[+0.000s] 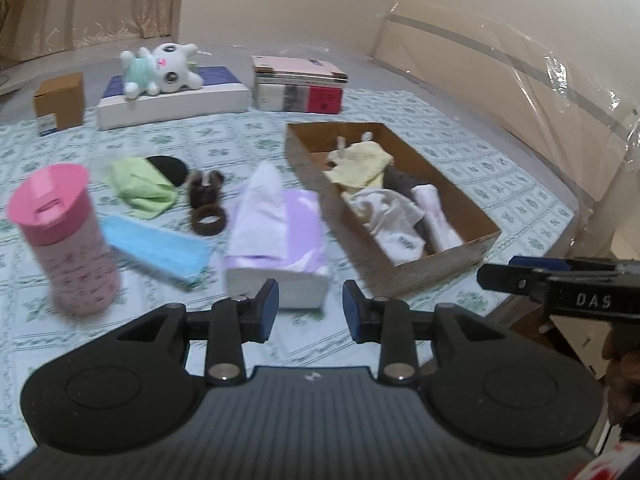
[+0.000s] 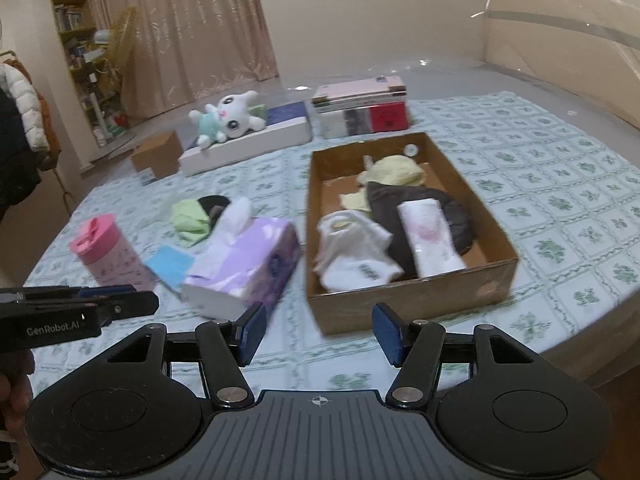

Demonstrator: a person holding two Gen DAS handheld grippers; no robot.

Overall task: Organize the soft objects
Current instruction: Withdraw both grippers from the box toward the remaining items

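An open cardboard box (image 1: 476, 240) (image 2: 412, 300) holds a yellow cloth (image 1: 360, 162), white socks (image 2: 352, 252), a rolled white towel (image 2: 430, 236) and a dark cloth (image 2: 384, 204). Left of it on the bedspread lie a purple tissue pack (image 1: 276, 236), a blue cloth (image 1: 156, 250), a green cloth (image 1: 140, 186) and brown scrunchies (image 1: 206, 204). A white plush toy (image 1: 164, 68) rests on a flat white box. My left gripper (image 1: 310, 304) hovers open and empty in front of the tissue pack. My right gripper (image 2: 320, 332) is open and empty before the box's near wall.
A pink tumbler (image 1: 64, 236) stands at the left. At the back sit a small brown carton (image 1: 60, 98), the flat white box (image 1: 172, 108) and a stack of boxes (image 1: 298, 90). The bed's edge (image 2: 580, 344) drops off at the right, and plastic sheeting (image 1: 540, 76) covers the wall.
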